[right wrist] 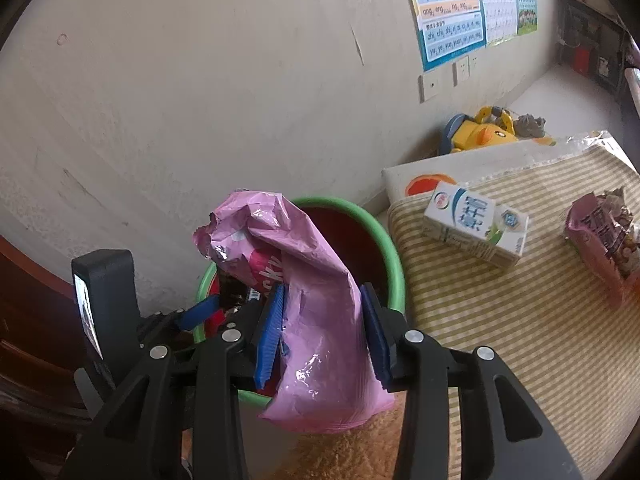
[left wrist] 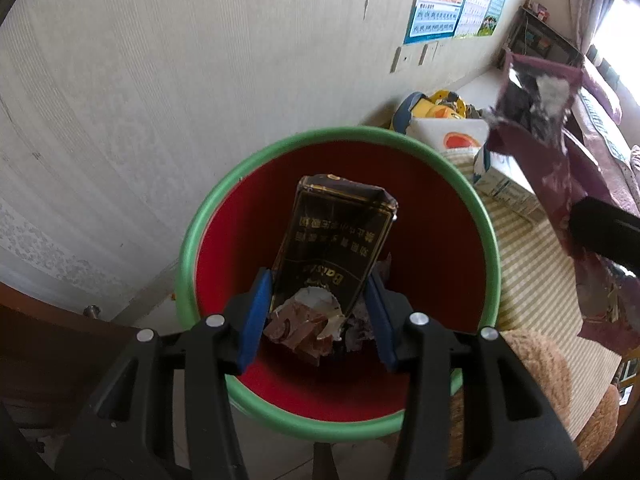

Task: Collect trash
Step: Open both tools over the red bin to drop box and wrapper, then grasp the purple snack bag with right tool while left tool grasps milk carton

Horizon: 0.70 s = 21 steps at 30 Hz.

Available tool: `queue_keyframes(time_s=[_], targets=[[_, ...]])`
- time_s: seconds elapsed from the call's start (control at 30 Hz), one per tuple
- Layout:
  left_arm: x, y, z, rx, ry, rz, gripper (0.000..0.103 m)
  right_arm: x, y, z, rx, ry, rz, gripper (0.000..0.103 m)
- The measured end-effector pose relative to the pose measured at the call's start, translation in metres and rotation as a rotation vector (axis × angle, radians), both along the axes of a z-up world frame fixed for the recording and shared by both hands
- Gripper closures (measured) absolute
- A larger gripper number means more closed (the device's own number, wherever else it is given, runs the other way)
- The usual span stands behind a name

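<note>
bins 1 [left wrist: 192, 216] | cartons 1 [right wrist: 476, 226] | claws 2, both holding trash

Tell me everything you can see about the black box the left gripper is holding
The black box is a flat, glossy carton with gold trim and gold lettering, its far end dented. It looks like thin card. It is clamped between the blue pads of the left gripper, tilted, and hangs over the open mouth of the bin, which is red inside with a green rim. A crumpled scrap of wrapper is caught against its near end.
</note>
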<state>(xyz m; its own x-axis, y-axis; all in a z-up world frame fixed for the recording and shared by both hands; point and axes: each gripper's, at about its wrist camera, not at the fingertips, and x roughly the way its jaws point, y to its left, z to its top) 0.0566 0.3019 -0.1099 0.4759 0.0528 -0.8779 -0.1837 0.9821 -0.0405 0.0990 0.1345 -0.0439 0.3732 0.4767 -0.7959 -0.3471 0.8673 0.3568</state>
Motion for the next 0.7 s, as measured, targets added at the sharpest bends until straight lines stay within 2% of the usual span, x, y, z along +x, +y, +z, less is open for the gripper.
queue_keyframes(time_s=[0.1,0.13,0.2,0.27,0.47,0.6,0.7], targets=[[-0.003,0.004,-0.003,-0.008,0.013,0.017,0.056,0.0,0.003,-0.003,0.005,0.011,0.013,0.064],[-0.003,0.006,-0.004,-0.013,0.016,0.03,0.055,0.0,0.004,-0.004,0.009,0.017,0.018,0.06],[0.0,0.01,-0.004,-0.031,0.019,0.054,0.04,0.0,0.006,-0.006,0.022,0.03,0.027,0.049],[0.0,0.014,-0.002,-0.041,0.013,0.084,0.029,-0.001,0.006,-0.007,0.028,0.036,0.031,0.035],[-0.007,0.016,-0.001,-0.046,0.013,0.108,0.02,-0.006,-0.01,-0.01,0.026,0.035,0.006,0.029],[-0.012,0.015,0.005,-0.038,0.002,0.098,0.02,-0.002,-0.053,-0.018,-0.015,0.026,-0.08,0.028],[-0.01,0.013,0.003,-0.037,0.003,0.089,0.02,0.008,-0.104,-0.025,-0.082,0.024,-0.192,0.028]])
